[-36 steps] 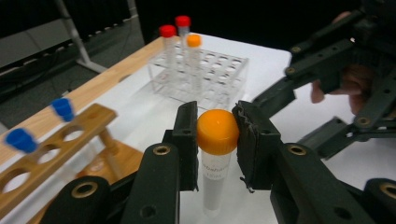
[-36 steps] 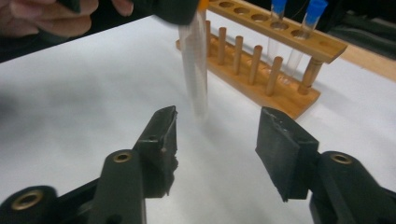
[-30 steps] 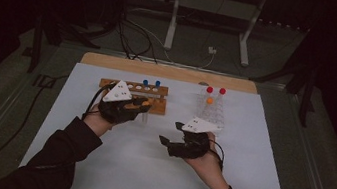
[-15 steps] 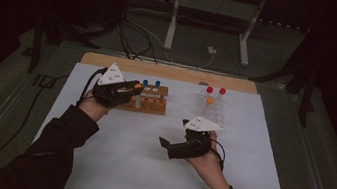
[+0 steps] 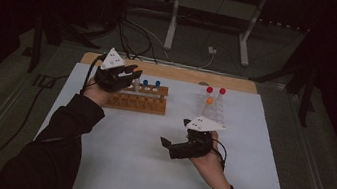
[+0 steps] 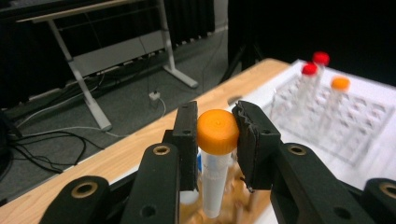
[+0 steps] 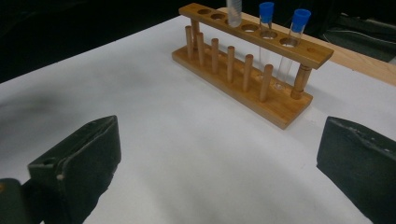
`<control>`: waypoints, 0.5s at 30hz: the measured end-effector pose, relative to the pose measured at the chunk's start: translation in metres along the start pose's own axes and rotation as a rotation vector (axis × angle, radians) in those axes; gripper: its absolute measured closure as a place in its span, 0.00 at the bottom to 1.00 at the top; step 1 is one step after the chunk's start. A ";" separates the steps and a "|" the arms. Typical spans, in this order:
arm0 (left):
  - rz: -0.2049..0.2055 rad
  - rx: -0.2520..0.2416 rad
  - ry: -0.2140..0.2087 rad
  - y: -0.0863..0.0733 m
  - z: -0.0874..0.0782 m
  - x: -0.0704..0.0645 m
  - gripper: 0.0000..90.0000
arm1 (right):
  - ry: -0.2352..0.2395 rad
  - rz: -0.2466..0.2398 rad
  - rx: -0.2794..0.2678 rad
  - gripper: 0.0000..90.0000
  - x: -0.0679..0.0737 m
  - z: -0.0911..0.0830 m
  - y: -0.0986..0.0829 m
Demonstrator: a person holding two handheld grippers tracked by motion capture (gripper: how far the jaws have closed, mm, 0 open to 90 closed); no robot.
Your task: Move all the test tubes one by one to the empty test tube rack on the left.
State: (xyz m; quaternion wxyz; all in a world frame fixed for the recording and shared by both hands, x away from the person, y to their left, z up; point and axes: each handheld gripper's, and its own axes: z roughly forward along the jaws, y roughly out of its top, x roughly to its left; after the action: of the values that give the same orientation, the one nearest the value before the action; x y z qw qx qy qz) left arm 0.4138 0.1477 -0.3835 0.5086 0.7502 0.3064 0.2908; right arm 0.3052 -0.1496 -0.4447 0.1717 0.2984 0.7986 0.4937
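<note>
Left gripper view has the good angle here: my left gripper (image 6: pixel 217 135) is clamped on the orange cap of a clear tube (image 6: pixel 215 179), one jaw pressed to each side of the cap, and the tube hangs straight down from it over the wooden rack (image 6: pixel 243 196). The rack itself is mostly hidden behind the jaws there, so I can't tell from that shot if the tube's bottom end is in a hole. In the right gripper view a clear tube end sits at one of the holes in the top bar, two holes along from the two blue-capped tubes (image 7: pixel 266 23). From the high view, that gripper is up over the left end of the rack. My right gripper (image 5: pixel 169 146) is down on the white mat (image 5: pixel 145 172), well apart from the rack, jaws spread wide with nothing between them. Off to the right there's a clear plastic rack (image 5: pixel 212 112) holding two red-capped tubes (image 5: pixel 215 91) and an orange-capped one.
</note>
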 end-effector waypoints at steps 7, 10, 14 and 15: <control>0.003 0.002 0.048 -0.003 0.019 0.005 0.80 | 0.001 0.000 0.004 0.00 0.000 0.001 -0.001; 0.011 0.013 0.055 -0.005 0.026 0.004 0.80 | 0.002 -0.004 0.009 0.00 0.000 0.002 -0.002; 0.000 0.028 0.054 -0.011 0.032 0.006 0.80 | 0.003 -0.005 0.012 0.00 0.000 0.003 -0.003; -0.005 0.030 0.054 -0.013 0.033 0.006 0.80 | 0.005 -0.005 0.011 0.00 0.000 0.003 -0.003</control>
State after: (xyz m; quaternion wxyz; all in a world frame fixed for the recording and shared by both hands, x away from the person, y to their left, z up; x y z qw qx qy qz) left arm 0.4405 0.1369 -0.4054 0.4895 0.7489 0.3264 0.3050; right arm 0.3062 -0.1490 -0.4483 0.1691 0.2961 0.8026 0.4895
